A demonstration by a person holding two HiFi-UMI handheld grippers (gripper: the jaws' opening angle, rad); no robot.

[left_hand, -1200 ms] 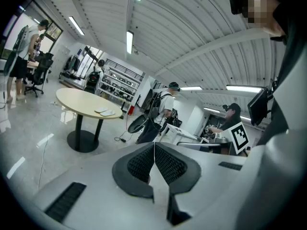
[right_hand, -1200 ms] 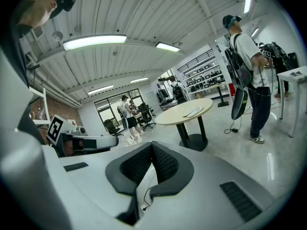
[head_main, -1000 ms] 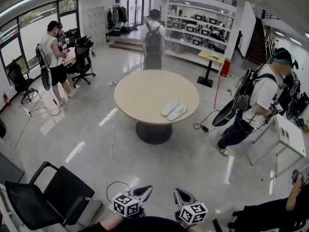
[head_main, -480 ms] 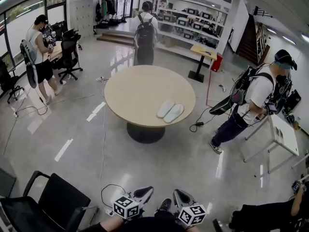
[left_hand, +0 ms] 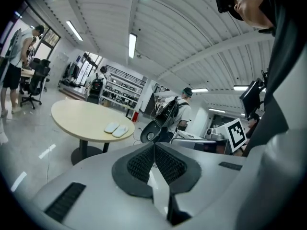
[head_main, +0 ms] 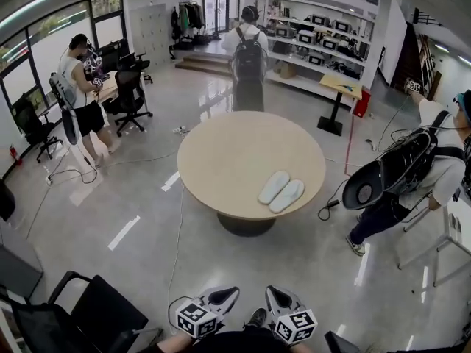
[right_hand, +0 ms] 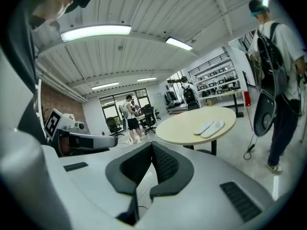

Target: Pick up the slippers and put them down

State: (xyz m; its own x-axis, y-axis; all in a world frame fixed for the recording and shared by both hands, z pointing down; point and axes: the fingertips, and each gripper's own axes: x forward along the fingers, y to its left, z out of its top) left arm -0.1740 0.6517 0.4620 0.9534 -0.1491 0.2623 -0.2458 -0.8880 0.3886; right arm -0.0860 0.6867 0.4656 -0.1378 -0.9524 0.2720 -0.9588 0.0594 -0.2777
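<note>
lying untouched on the table (head_main: pixel 228 153), the slippers (head_main: pixel 281 191) are yet to be picked up. left gripper (left_hand: pixel 154 145) and right gripper (right_hand: pixel 152 145) are held clenched, empty.

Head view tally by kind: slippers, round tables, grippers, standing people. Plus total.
Slippers: 2
Round table: 1
Grippers: 2 (left gripper, right gripper)
Standing people: 3
Total: 8
</note>
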